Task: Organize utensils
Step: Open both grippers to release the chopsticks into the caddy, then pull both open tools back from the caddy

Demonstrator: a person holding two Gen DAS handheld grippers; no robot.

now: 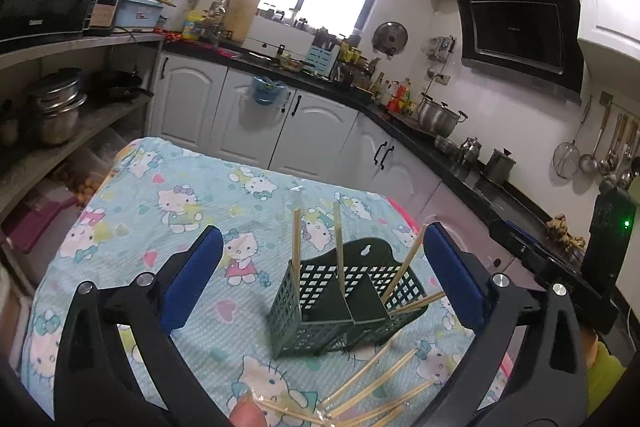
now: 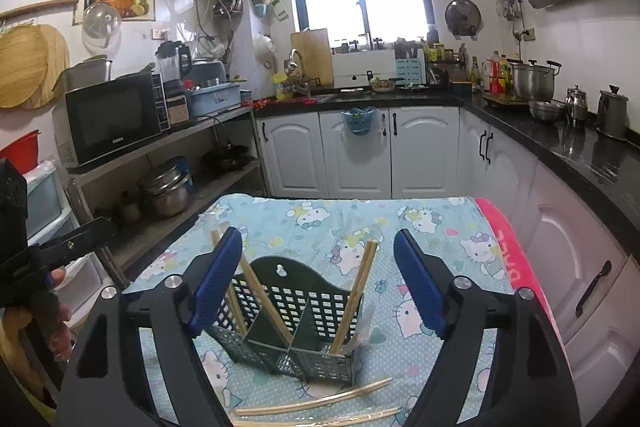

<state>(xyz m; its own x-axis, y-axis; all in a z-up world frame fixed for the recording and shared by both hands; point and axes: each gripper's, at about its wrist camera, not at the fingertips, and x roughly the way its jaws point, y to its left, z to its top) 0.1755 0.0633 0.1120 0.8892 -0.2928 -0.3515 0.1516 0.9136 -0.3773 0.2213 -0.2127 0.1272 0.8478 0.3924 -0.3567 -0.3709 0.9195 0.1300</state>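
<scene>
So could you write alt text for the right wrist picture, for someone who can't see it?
A dark green utensil basket stands on a Hello Kitty tablecloth between the open blue fingers of the right gripper, with several wooden chopsticks leaning inside it. Two more chopsticks lie on the cloth in front, with a home kitchen behind.

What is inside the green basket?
Several wooden chopsticks stand tilted in the basket compartments. Their lower ends are hidden by the walls and dividers.
</scene>
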